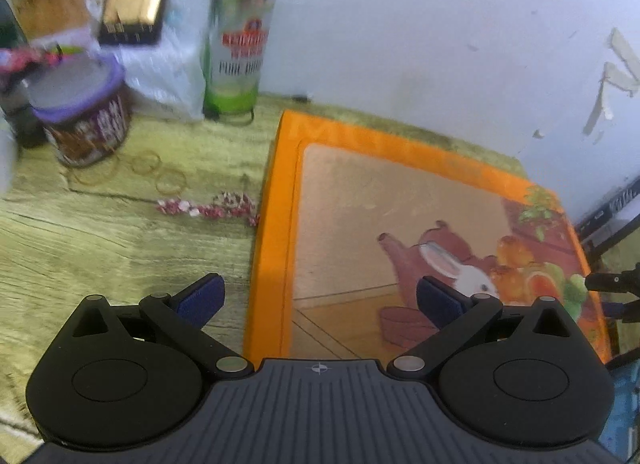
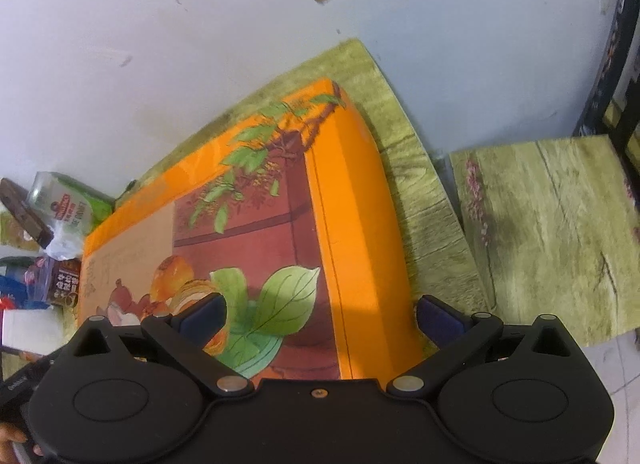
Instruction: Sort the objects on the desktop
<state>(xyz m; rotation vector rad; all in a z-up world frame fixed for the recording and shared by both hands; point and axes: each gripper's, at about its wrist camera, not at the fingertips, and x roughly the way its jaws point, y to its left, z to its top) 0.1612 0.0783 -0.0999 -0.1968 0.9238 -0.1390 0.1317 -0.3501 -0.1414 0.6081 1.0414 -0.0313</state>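
Both grippers, left (image 1: 320,296) and right (image 2: 320,314), hang spread and empty over the orange box (image 1: 400,224); sorting looks barely started, the can (image 1: 238,40) upper left likely next.

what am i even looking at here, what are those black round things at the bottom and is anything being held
The black round parts belong to two handheld grippers; a person carries one in each hand, no robot arm. Each picture comes from a camera mounted on a gripper, looking forward along its two blue-tipped fingers.

In the left view, the left gripper hangs open over the edge of a large flat orange box with a rabbit picture. Behind stand a tall green and silver drink can and a purple-lidded brown tub, on the green wood-pattern table.

In the right view, the right gripper is also open above the same box. Nothing is held by either.
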